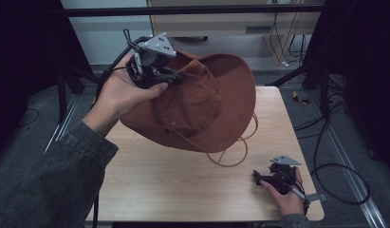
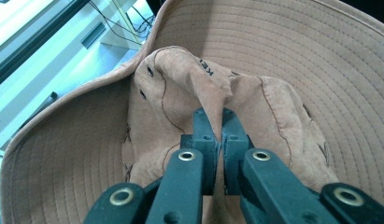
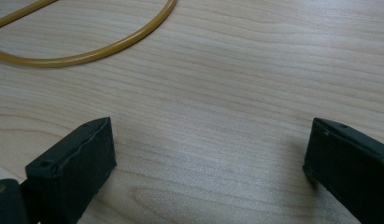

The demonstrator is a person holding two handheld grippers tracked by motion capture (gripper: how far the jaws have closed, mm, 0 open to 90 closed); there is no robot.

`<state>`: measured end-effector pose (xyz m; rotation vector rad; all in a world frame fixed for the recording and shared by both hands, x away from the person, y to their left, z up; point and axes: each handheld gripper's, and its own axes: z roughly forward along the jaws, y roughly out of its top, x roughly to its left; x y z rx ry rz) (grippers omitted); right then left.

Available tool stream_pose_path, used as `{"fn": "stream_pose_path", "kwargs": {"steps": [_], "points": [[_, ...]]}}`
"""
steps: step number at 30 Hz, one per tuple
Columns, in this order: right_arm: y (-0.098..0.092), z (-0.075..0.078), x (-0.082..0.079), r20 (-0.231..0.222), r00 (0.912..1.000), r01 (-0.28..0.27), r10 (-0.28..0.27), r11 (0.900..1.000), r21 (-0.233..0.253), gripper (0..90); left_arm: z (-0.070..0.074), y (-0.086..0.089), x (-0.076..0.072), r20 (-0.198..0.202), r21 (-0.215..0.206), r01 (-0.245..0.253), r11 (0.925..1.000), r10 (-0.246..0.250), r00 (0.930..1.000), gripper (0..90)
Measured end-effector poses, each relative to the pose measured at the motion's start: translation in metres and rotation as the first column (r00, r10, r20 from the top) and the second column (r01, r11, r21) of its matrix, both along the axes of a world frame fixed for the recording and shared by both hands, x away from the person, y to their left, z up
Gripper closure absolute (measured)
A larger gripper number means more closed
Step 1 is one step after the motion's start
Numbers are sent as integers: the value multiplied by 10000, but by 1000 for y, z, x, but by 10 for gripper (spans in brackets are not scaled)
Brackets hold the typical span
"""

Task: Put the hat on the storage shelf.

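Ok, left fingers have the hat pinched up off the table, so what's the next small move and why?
Probably bring the right gripper up to the hat's near brim. The left gripper is shut on a fold of the crown, so the hat hangs tilted with its cord trailing on the table. The right one rests open on the table.

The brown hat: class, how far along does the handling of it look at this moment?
Done: the left gripper has pinched a fold of the brown hat's crown and holds it tilted up, its lower brim near the table. In hand: that lift. Left: the right gripper sits open and idle low over the table, and the yellow cord trails on the wood, so any second grasp or placing is not yet begun.
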<state>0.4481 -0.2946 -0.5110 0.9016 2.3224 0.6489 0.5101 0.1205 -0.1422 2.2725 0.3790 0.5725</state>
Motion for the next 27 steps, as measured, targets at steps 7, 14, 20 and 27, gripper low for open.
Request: {"fn": "stream_pose_path", "kwargs": {"steps": [7, 14, 20, 27], "points": [[0, 0, 0, -11, 10000, -10, 10, 10000, -10, 20, -3, -11, 1, -36, 33, 168, 9999, -168, 9999, 876], [0, 0, 0, -12, 10000, -10, 10, 10000, -11, 20, -3, -19, -1, -69, 116, 316, 9994, -315, 9995, 876], [0, 0, 0, 10, 10000, -9, 9, 10000, -14, 20, -3, -28, -1, -56, 175, 434, 9989, -433, 9990, 876], [0, 0, 0, 0, 10000, -9, 9, 10000, 4, 20, -4, -41, -1, -46, 235, 590, 9980, -589, 9983, 876]]}}
